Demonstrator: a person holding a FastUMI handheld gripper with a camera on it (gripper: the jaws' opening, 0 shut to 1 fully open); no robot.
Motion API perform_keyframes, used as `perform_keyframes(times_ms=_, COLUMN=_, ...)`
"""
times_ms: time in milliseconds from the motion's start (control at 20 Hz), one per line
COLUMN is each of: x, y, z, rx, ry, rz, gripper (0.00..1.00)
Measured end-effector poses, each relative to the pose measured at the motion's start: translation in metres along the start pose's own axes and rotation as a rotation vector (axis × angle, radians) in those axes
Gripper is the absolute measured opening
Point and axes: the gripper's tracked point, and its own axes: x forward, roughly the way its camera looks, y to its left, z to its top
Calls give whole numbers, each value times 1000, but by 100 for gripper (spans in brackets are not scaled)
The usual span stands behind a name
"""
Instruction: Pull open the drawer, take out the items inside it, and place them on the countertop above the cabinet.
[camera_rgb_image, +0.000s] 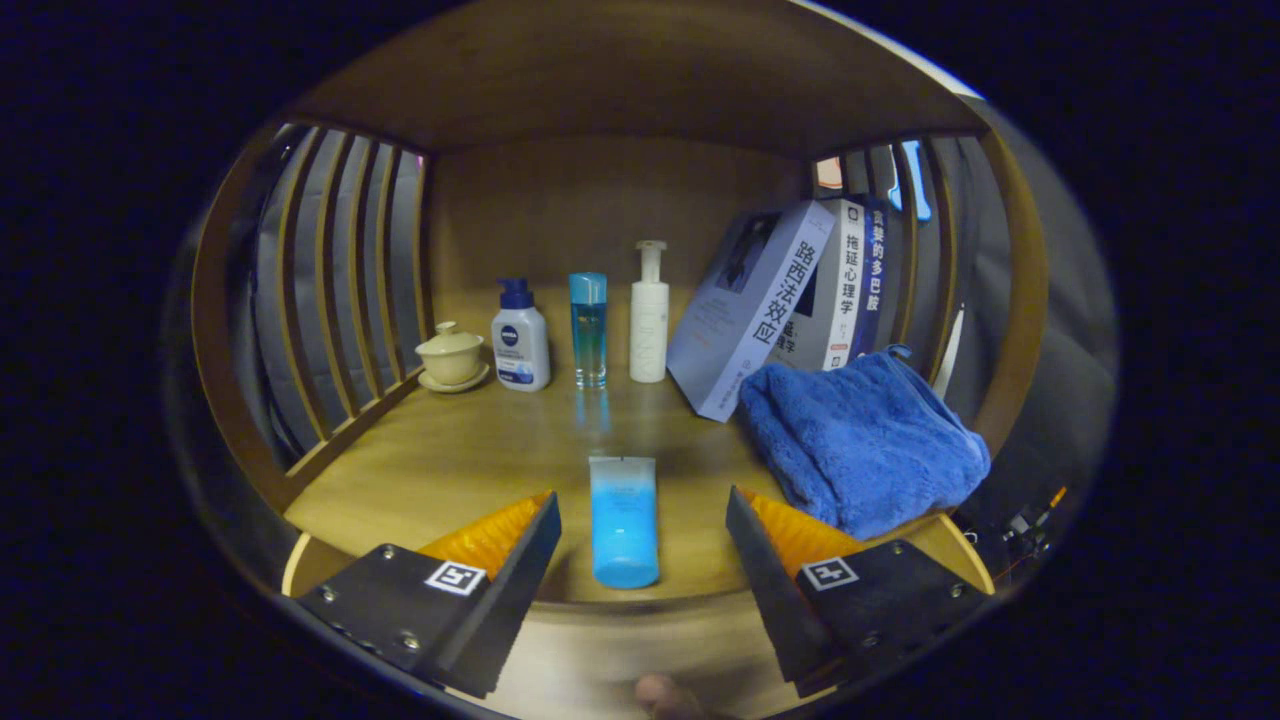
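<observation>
Claw (642, 530) fingers spread apart, empty; blue tube (623, 520) lying flat on worktop (450, 470) between them, untouched; blue towel (862, 440) beside right finger.

Upright bottles: three — a white squat plastic bottle with a dark blue cap (520, 348), a slim clear blue bottle (588, 330), a tall white pump bottle (649, 315).
Flat blue tubes: one — a light blue plastic tube (623, 520) lying on the wooden countertop (440, 460).
Leaning books: three (790, 300).
Folded towels: one — a blue terry towel (865, 445).
Lidded cups: one — a cream ceramic cup on a saucer (452, 357).
Gripper fingers: two (500, 575), spread apart.
</observation>
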Motion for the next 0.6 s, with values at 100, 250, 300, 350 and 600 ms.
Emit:
perform_keyframes(times_ms=100, x=-16, y=-1, z=1, rx=-5, ry=-30, rz=6, gripper=99)
perform_keyframes(times_ms=250, x=-36, y=-3, z=-3, rx=-3, ry=-32, rz=25, gripper=98)
perform_keyframes(times_ms=300, x=-43, y=-1, z=-5, rx=-3, ry=-32, rz=37, gripper=99)
perform_keyframes(times_ms=350, x=-50, y=-2, z=-6, rx=-12, ry=-39, rz=46, gripper=99)
perform_keyframes(times_ms=600, x=-100, y=4, z=-8, rx=-22, ry=-82, rz=96, gripper=99)
